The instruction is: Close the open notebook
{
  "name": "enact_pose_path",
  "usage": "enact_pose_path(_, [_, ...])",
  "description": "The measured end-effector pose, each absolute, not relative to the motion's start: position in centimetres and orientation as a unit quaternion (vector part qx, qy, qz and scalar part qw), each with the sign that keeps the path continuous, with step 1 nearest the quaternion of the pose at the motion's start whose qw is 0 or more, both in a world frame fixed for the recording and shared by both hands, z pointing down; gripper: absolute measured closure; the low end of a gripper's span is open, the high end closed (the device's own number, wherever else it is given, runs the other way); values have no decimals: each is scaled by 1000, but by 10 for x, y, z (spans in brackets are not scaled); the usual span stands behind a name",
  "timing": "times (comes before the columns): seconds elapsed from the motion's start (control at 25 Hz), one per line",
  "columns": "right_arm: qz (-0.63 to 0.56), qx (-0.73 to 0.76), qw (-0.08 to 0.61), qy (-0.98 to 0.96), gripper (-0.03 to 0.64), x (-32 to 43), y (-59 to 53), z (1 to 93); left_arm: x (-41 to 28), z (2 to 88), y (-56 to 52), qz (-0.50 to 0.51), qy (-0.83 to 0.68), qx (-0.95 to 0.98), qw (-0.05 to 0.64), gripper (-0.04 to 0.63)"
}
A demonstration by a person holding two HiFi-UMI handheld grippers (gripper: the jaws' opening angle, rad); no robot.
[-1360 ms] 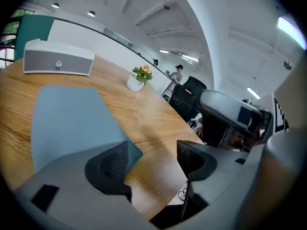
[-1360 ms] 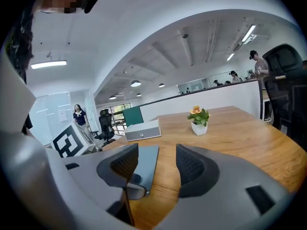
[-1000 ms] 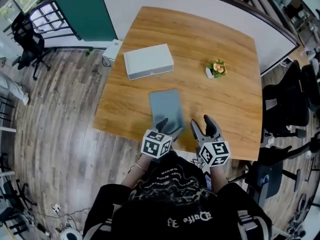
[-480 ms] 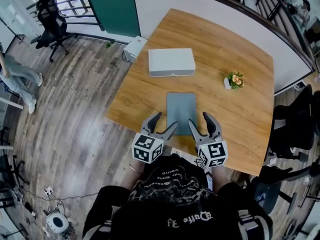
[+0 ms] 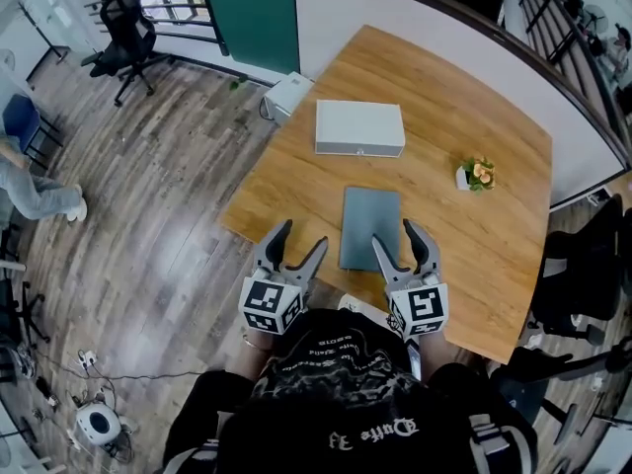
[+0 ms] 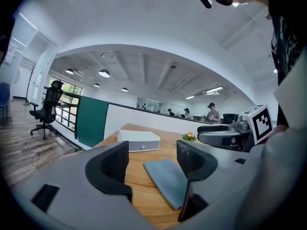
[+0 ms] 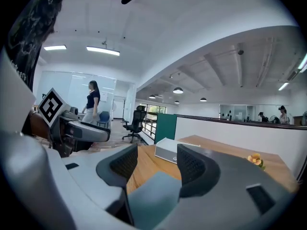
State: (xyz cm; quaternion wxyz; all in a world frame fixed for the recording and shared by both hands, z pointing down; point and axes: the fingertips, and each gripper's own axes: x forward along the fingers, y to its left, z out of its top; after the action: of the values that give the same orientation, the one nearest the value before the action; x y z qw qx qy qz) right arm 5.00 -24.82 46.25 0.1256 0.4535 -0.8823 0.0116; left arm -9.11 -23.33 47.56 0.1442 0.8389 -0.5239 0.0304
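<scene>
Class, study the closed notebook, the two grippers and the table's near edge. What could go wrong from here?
1. The notebook lies flat close to the near edge of the table. A stray sweep by the right gripper, held open above its near end, might knock it askew or off.
2. Nothing presses on the cover: the left gripper is open and empty too, so the cover could perhaps lift again.
</scene>
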Motion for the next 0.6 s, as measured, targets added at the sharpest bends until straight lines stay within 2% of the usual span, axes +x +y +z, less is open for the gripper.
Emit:
enact_pose_path(0.4, [5, 452, 114, -885, 386, 39, -244, 458, -93, 470, -229, 17, -533, 834, 145, 281])
enact_pose_path(0.6, [7, 463, 109, -880, 486, 43, -243, 459, -92, 469, -227, 14, -539, 831, 139, 414])
